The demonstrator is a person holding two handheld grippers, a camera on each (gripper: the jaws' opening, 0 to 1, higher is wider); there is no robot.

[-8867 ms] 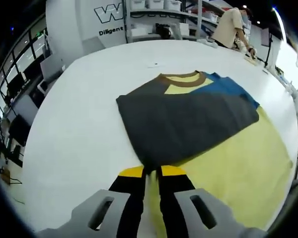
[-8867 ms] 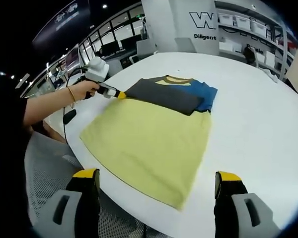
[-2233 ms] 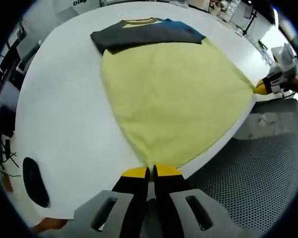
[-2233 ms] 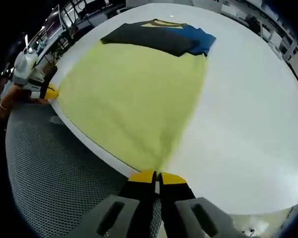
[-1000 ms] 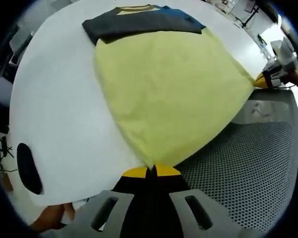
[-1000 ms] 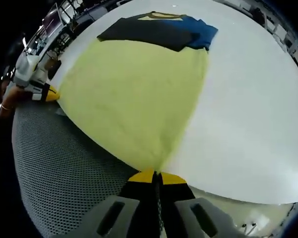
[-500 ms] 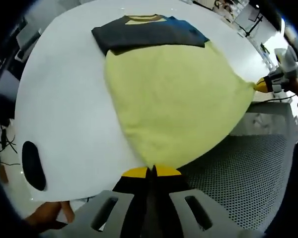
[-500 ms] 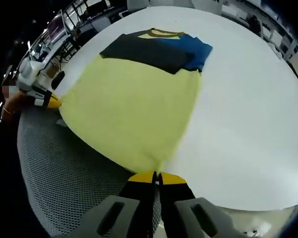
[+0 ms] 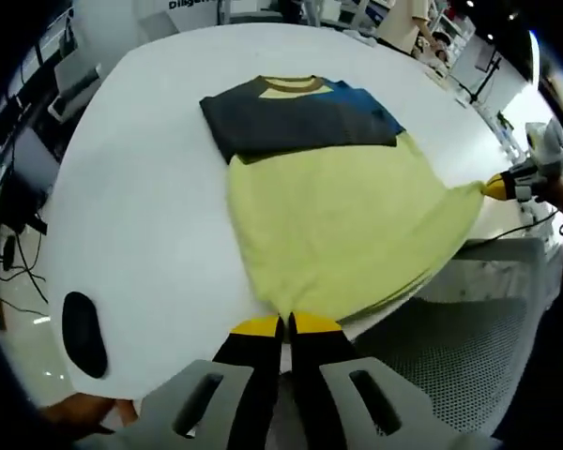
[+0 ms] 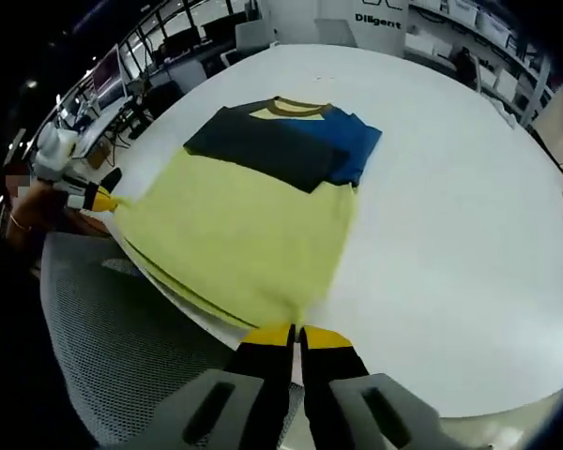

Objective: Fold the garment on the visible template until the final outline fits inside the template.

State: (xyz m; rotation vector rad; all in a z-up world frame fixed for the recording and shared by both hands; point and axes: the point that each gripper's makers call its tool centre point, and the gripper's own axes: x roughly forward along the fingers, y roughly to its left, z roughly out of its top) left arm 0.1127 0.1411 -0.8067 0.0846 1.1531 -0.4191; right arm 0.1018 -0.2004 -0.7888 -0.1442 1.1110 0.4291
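On the big white desk (image 9: 150, 178) sits the garment (image 9: 338, 216), a t-shirt with a yellow body and its upper part already folded over, so a dark grey sleeve panel lies across the chest with a blue sleeve poking out beside it and a brown collar at the far end. Same shirt in the right gripper view (image 10: 253, 225), collar pointing away from the camera, hem edge nearest me.

Left claw (image 9: 283, 325) has its yellow-tipped jaws pinched together on one hem corner of the garment, right at the desk edge. Right claw (image 10: 296, 334) is doing the same thing on the other hem corner, jaws closed on the yellow fabric. Each claw also shows up in the other's camera: the right one at the far right of the left gripper view, gripping the stretched-out corner, and the left one at the far left of the right gripper view, with a hand around it.

Yellow fabric is pulled taut between the two corners, and the hem looks lifted a bit and doubled at the desk edge. A dark oval thing (image 9: 83, 333) lies on the desk off to the side, can't tell what it is. Perforated grey flooring (image 10: 122, 347) shows below the desk edge. I can't make out a template outline anywhere.
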